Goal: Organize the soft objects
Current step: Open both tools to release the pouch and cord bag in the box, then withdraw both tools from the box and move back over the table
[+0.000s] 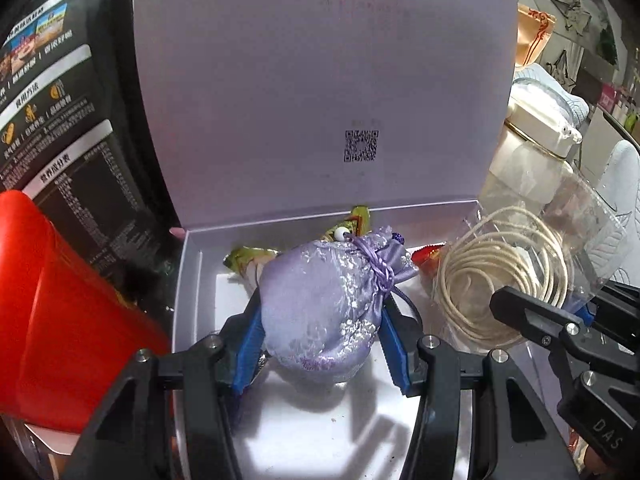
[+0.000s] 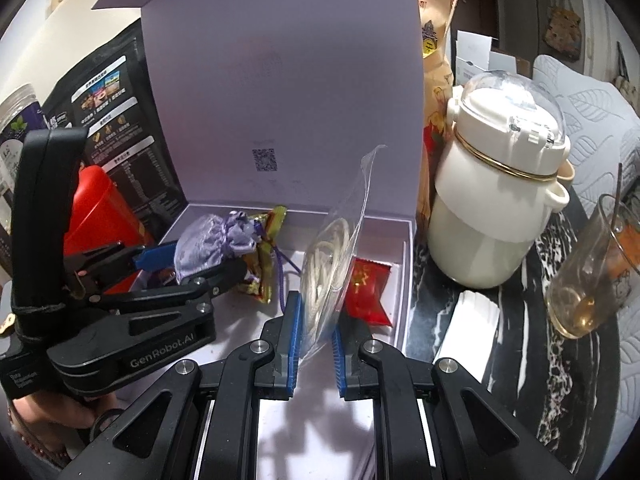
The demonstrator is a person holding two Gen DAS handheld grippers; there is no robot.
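Left tool [image 1: 320, 324] clamped on soft, light pouch [image 1: 320, 300] over box [image 1: 188, 280]; right tool [image 2: 316, 332] clamped on slippery cord bag [image 2: 340, 248]; grip midbody.

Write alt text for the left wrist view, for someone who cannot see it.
The left gripper clamps a lilac drawstring pouch over an open white box whose lid stands upright. To its right, the right gripper holds a clear bag of coiled cream cord; wrapped sweets lie behind the pouch.
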